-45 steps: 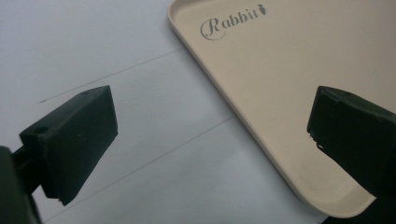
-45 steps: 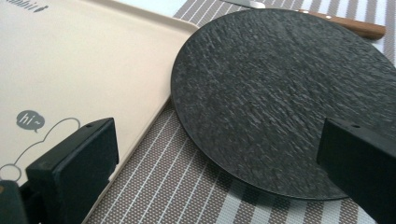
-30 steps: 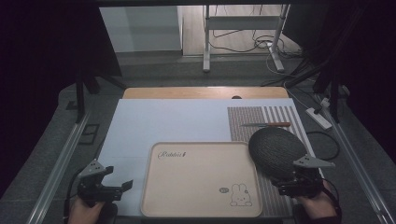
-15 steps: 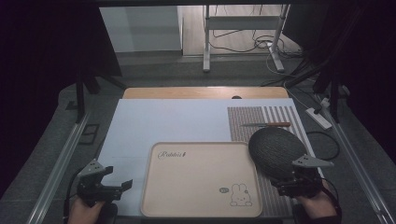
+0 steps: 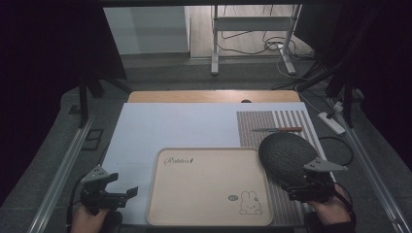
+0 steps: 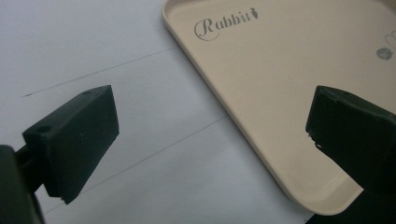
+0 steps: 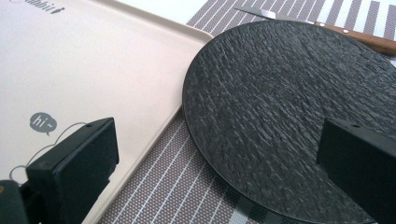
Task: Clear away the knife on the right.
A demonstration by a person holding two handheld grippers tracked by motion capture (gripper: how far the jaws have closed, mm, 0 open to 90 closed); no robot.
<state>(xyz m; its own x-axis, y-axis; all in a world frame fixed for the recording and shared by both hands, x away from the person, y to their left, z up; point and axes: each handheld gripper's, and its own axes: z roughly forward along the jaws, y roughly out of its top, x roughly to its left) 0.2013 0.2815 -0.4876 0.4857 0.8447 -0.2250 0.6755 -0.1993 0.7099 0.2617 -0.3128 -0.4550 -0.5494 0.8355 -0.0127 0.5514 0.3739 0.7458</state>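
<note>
One beige tray [image 5: 209, 187], one dark round plate [image 5: 286, 155], one knife [image 5: 278, 129], two claws [image 5: 127, 194] [image 5: 295, 191] both spread wide, nothing held.

The right gripper [image 5: 297, 190] covers the dark plate's [image 5: 285, 154] near edge, and beyond it the knife's [image 7: 327, 29] blade tip and handle end run off frame. Between the left gripper's [image 6: 210, 135] jaws, the tray's [image 6: 261, 88] far side is cut off.

High view: fixed above the near side of the table [image 5: 145, 126], looking forward and down across it. Left gripper view: close and low, facing the beige tray [image 6: 261, 84] from its near left corner. Right gripper view: close, facing the dark plate [image 7: 289, 112]. Both gripper views share the tray.
</note>
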